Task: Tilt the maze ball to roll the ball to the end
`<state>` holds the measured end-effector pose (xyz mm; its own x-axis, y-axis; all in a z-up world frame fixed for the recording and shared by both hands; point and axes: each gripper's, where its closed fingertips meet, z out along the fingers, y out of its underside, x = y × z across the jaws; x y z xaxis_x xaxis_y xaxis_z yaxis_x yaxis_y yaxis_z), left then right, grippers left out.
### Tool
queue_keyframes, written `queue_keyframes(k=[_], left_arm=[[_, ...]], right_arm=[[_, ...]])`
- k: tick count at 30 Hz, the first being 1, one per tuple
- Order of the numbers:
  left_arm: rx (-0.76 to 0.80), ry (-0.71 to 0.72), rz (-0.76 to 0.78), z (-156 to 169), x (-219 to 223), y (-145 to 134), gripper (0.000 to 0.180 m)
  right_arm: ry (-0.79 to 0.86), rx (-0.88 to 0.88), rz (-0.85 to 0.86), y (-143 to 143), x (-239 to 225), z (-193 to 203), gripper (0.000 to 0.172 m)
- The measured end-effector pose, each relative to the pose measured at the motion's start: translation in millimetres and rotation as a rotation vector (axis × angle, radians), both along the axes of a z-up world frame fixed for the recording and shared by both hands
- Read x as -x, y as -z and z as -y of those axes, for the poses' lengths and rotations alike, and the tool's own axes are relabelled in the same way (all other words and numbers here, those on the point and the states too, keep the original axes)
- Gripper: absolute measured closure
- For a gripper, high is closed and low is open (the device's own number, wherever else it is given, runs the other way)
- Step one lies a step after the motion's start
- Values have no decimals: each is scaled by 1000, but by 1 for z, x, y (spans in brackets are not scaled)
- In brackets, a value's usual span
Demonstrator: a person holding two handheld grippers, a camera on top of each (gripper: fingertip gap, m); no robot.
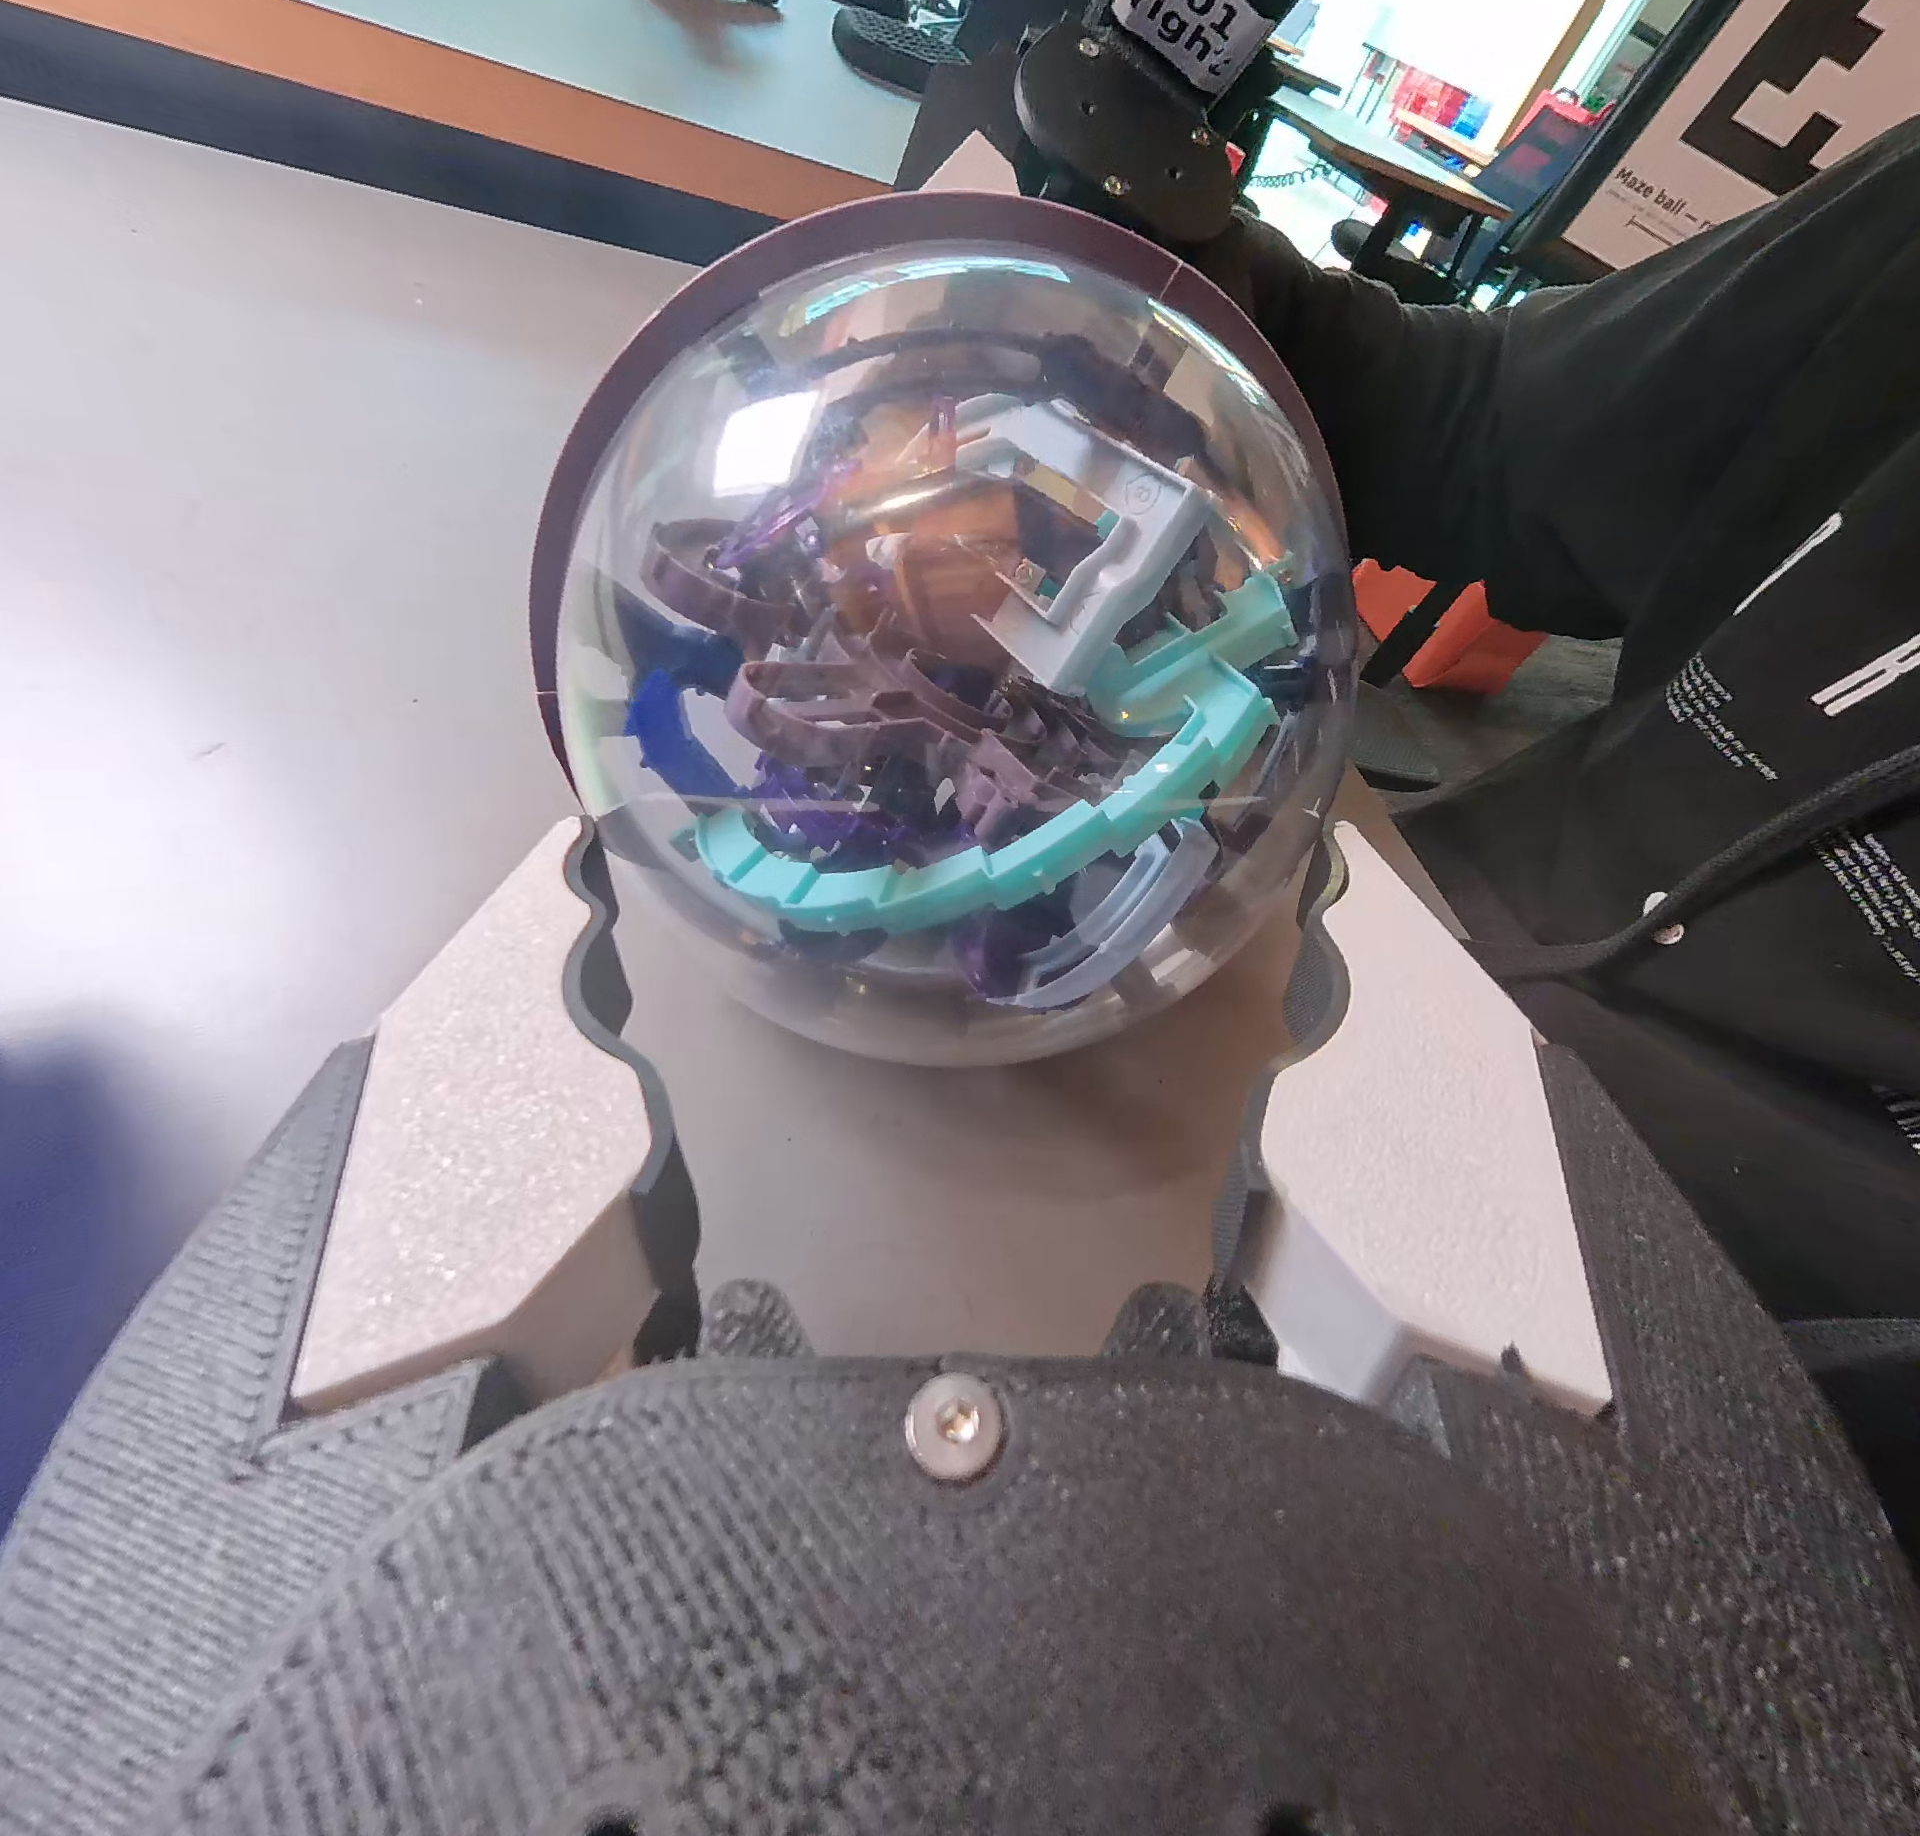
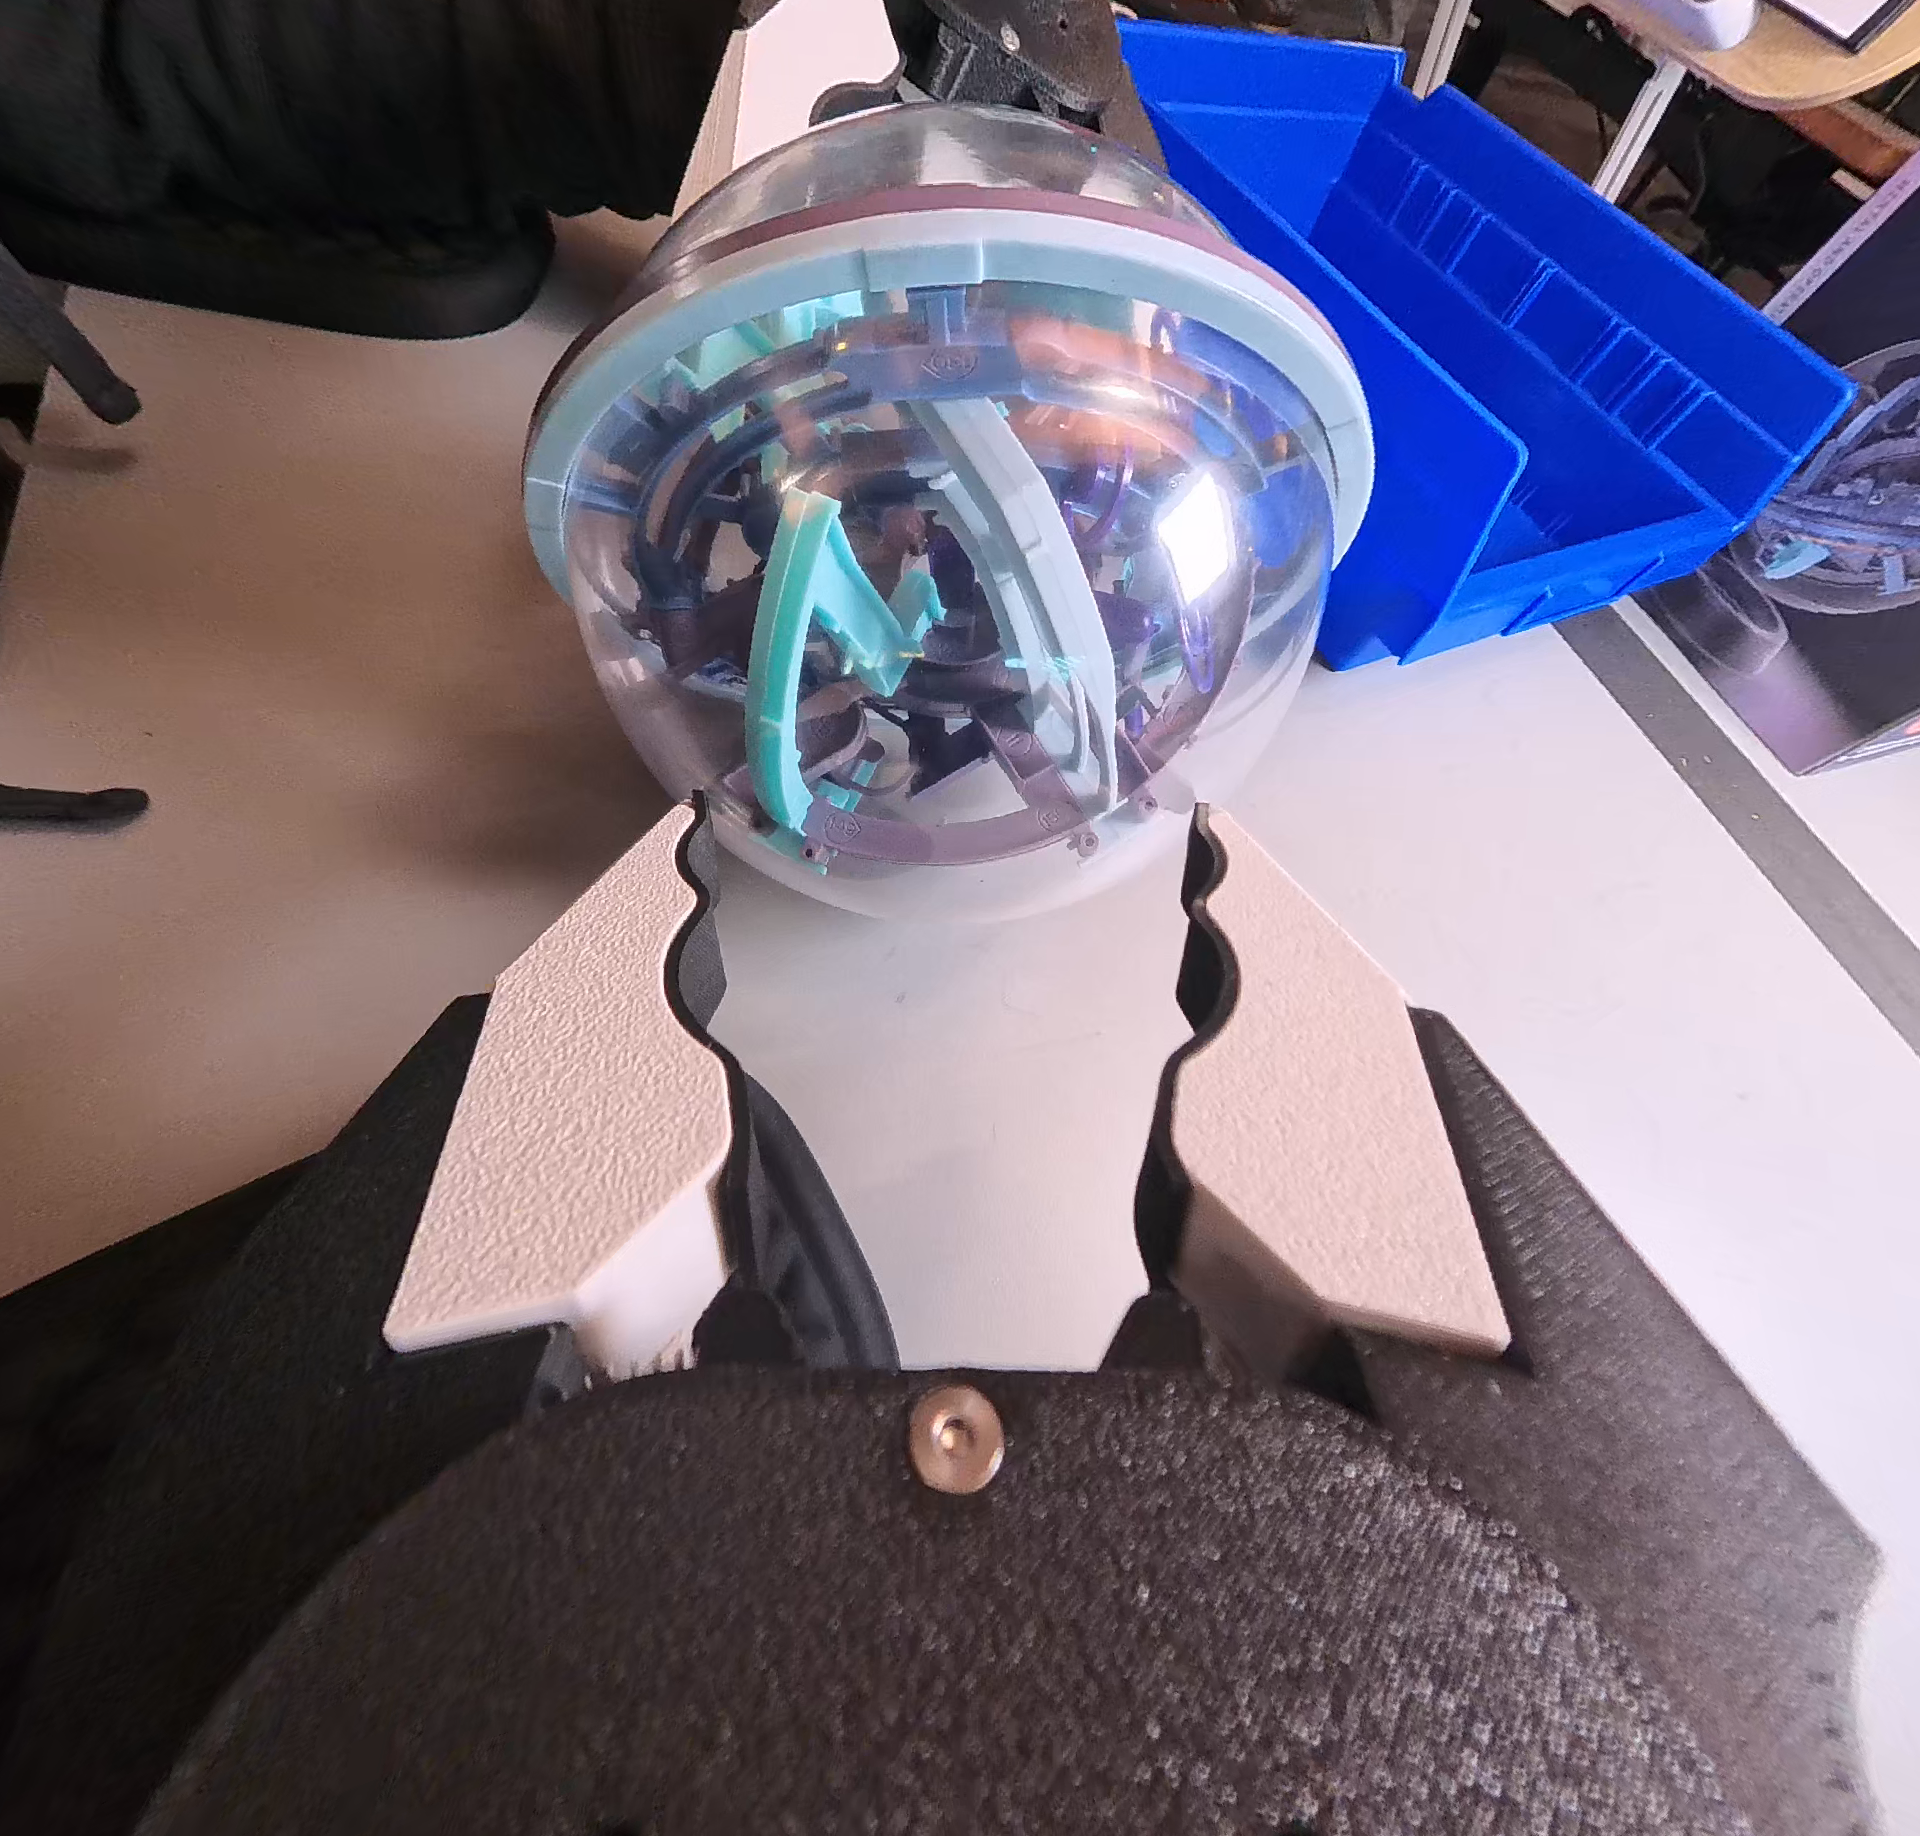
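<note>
The maze ball [image 1: 935,623] is a clear sphere with teal, purple, grey and orange tracks inside and a dark purple ring round its middle. It is held a little above the pale table [image 1: 260,456], between my two grippers on opposite sides. My left gripper [image 1: 956,836] has its jaws spread wide, with both fingertips [image 1: 597,851] pressed on the near lower part of the sphere. My right gripper [image 2: 951,815] grips the maze ball [image 2: 935,539] the same way from the other side and shows beyond the sphere in the left wrist view [image 1: 1132,113]. I cannot pick out the small ball inside.
Blue plastic bins [image 2: 1507,384] stand on the table right of the sphere, with a dark printed box [image 2: 1849,539] beyond them. A person's dark sleeve [image 1: 1610,384] and torso fill the right of the left wrist view. The table's orange and black edge [image 1: 416,93] runs along the far left.
</note>
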<state>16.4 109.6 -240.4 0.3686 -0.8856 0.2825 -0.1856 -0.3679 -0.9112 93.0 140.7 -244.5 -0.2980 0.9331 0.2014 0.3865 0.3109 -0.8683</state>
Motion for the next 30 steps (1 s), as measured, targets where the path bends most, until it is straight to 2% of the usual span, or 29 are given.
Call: queue_keyframes(k=[1,19,30], left_arm=[[-1,0,-2,0,0,0,52],[-1,-5,-3,-1,-1,1,54],[3,3,21,0,3,2,55]], right_arm=[[0,1,1,0,0,0,84],[7,0,34,8,-3,-3,84],[1,4,11,2,0,-1,84]])
